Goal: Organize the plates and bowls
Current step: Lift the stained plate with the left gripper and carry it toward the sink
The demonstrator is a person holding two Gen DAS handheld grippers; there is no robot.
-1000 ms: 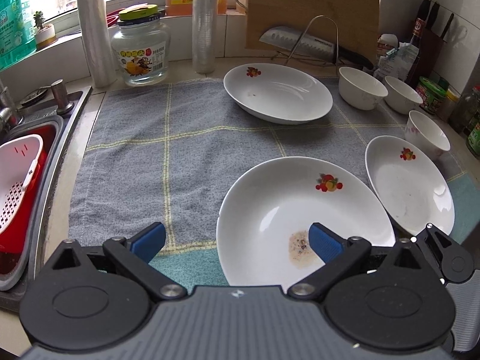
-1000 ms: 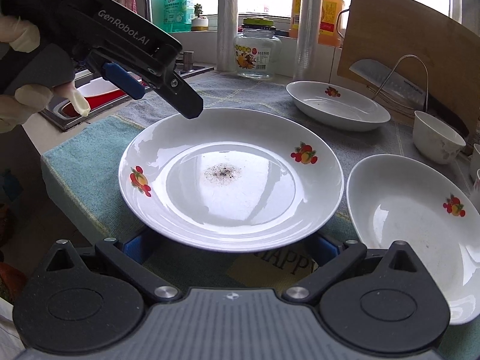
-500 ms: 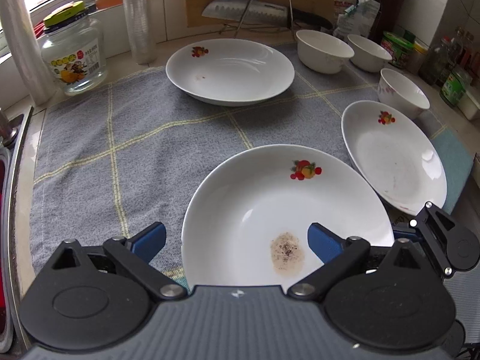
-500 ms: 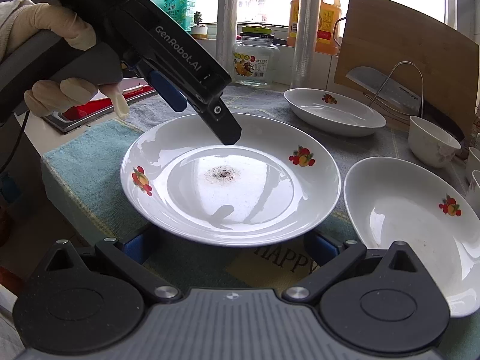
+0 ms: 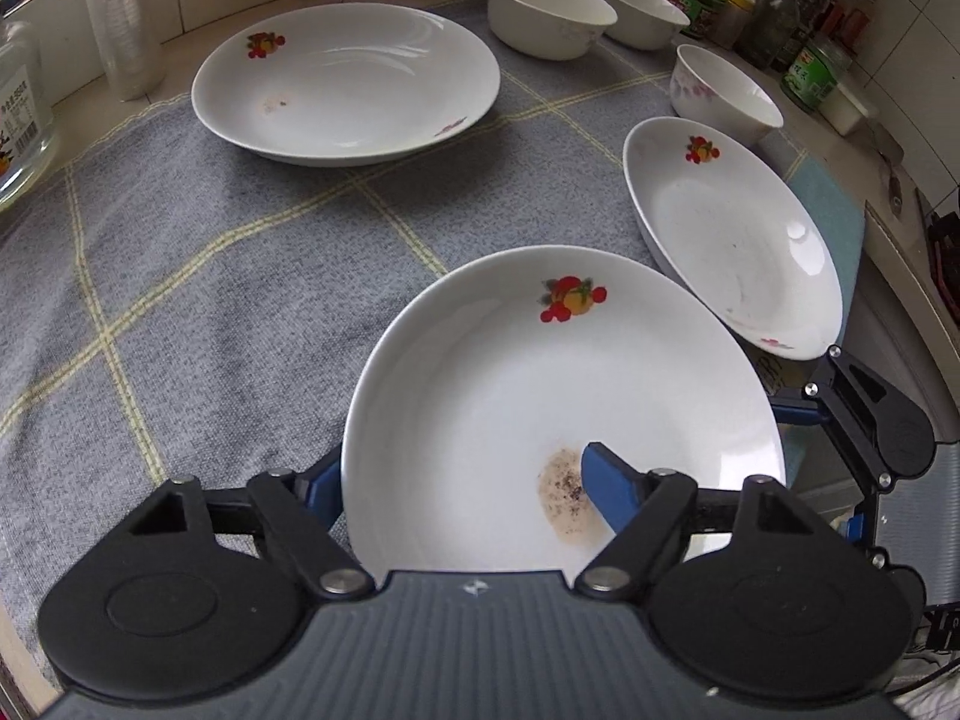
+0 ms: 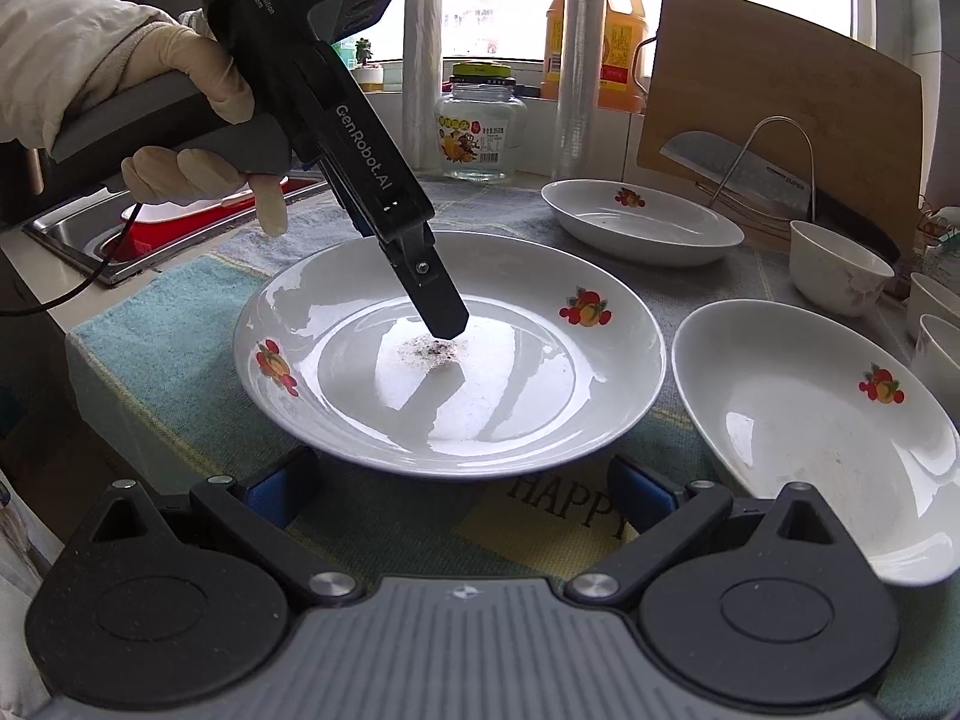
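Left wrist view: left gripper [image 5: 462, 483] straddles the near rim of the front plate [image 5: 564, 396] — one finger under the outside of the rim, the other over the well beside the brown stain [image 5: 564, 501]. Its fingers have just been closing with the rim between them; cannot tell if the pads press yet. Plate sits on the grey towel [image 5: 210, 276] on the tabletop, close in front of the fingers. Two more plates — far plate [image 5: 345, 93] and right plate [image 5: 735, 240] — plus three bowls, nearest bowl [image 5: 726, 93], lie well beyond.

Right wrist view: right gripper [image 6: 462, 495] with fingers spread, nothing between them, just short of the same plate's rim [image 6: 450, 462]. Gloved hand [image 6: 198, 120] points the left tool steeply down, fingertip [image 6: 447, 318] at the stain. Judgement: left is the nearer hand, rim pinch comes next.
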